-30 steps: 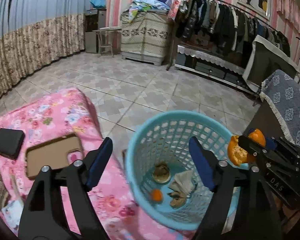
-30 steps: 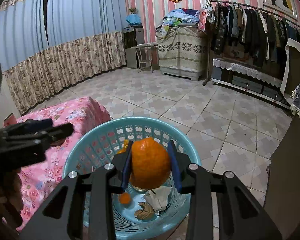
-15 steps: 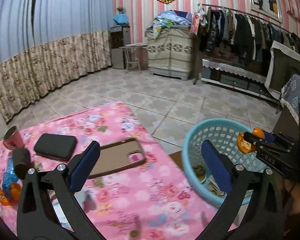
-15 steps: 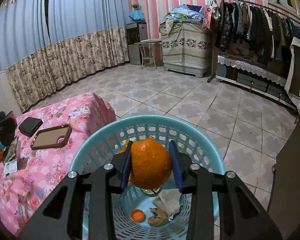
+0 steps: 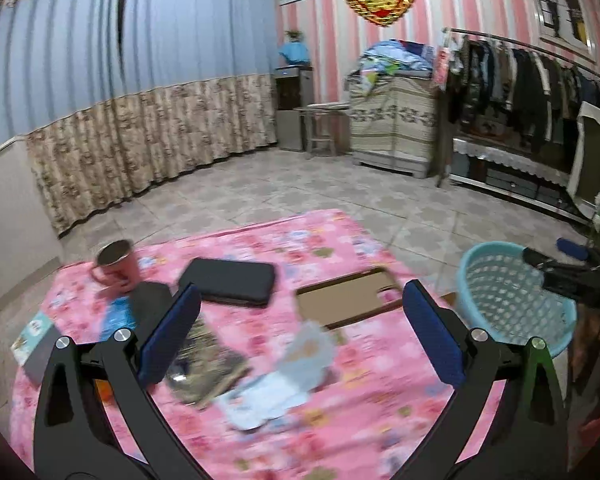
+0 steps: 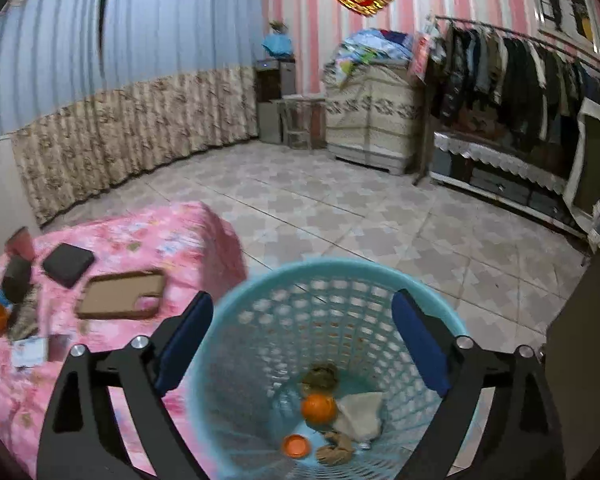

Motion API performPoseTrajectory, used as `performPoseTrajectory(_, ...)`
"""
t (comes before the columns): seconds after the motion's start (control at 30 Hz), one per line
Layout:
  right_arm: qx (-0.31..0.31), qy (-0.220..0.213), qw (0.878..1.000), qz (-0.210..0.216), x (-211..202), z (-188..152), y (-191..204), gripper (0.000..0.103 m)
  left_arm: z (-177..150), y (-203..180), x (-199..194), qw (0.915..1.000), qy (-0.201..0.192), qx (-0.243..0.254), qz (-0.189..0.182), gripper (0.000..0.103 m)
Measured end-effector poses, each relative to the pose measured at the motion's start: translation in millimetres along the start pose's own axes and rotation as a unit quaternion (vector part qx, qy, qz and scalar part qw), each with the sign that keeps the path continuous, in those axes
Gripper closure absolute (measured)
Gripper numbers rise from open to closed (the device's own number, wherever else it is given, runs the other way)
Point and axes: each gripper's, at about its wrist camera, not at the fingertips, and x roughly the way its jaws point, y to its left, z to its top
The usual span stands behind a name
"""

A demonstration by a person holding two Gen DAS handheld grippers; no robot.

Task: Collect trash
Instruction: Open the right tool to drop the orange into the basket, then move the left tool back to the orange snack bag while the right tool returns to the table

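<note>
Your right gripper (image 6: 300,344) jaws are opening, nothing between them; orange peel (image 6: 318,408) lies in the basket (image 6: 240,304) below. Left gripper (image 5: 300,332) is wide, empty: centre the paper scrap (image 5: 308,348) between the fingers, then squeeze.

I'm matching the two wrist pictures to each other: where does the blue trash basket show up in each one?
Left wrist view: the blue trash basket sits at the right edge, beyond the pink tablecloth.
Right wrist view: the basket fills the lower centre, directly below the opening right gripper, with nothing between the fingers.
Shared landmark: the brown phone case on the tablecloth, left of the basket in both.
</note>
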Motion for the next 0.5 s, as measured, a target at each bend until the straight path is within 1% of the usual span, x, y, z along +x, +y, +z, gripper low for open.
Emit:
performPoseTrajectory(0.07, -0.013, -0.008, 1.0, 0.01, -10.1, 0.7, 20.8, 0.01, -4.6, 20.0, -3.8, 0.9999, 0.003, -0.008, 0.012, 0.005)
performPoseTrajectory(0.17, -0.02, -0.012, 0.999, 0.031, -20.9, 1.9, 47.3, 0.009, -12.8, 49.1, -7.3, 0.9993, 0.009, -0.021, 0.03, 0.005)
performPoseTrajectory(0.27, -0.027, -0.005, 0.998, 0.059, -27.1, 2.5, 75.6, 0.009, -22.3, 73.0, -6.8, 0.9982, 0.015, -0.034, 0.047, 0.005)
performPoseTrajectory(0.33, -0.03, -0.004, 0.998, 0.062, -27.6, 2.4, 81.2, 0.008, -31.5, 91.1, -5.1, 0.9971, 0.024, -0.046, 0.056, 0.005)
performPoseTrajectory(0.37, -0.04, 0.003, 0.997, 0.073, -28.3, 1.0, 102.0, 0.008, -35.1, 99.2, -3.9, 0.9965, 0.027, -0.052, 0.06, 0.005)
performPoseTrajectory(0.5, -0.066, 0.011, 0.994, 0.087, -28.8, -3.2, 135.3, 0.008, -46.7, 127.9, 2.2, 0.9936, 0.033, -0.075, 0.078, 0.005)
